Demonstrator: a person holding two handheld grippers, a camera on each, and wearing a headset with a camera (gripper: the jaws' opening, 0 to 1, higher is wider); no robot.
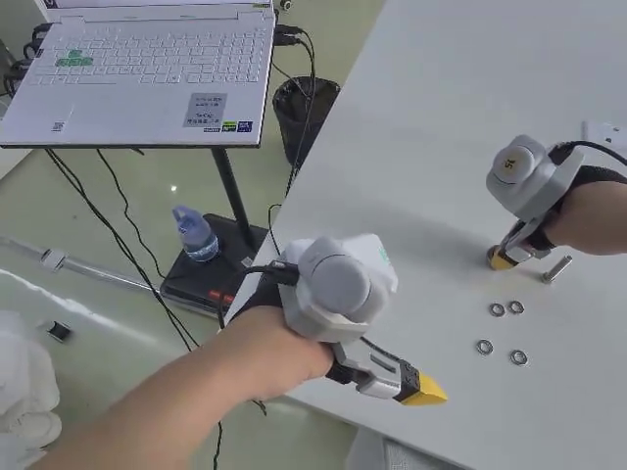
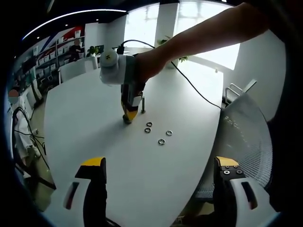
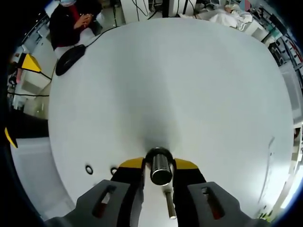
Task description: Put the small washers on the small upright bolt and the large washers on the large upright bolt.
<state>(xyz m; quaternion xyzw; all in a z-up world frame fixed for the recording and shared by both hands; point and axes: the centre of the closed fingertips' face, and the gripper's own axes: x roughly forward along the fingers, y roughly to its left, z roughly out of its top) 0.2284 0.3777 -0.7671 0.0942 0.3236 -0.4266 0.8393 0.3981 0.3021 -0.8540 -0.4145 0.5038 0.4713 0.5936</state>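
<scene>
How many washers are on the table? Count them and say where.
4 washers, all loose on the table beside the right gripper: two close together nearer it, two spaced apart toward the table edge. More could hide behind the gripper.

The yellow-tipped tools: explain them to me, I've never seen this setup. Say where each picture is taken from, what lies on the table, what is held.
A person holds a hand-worked claw in each hand. One picture comes from a headset camera; the two round ones from cameras riding on the claws. The left claw is open and empty. The right claw is shut on the large bolt, down at the white table. A thinner bolt stands beside it, four loose washers nearby.
</scene>
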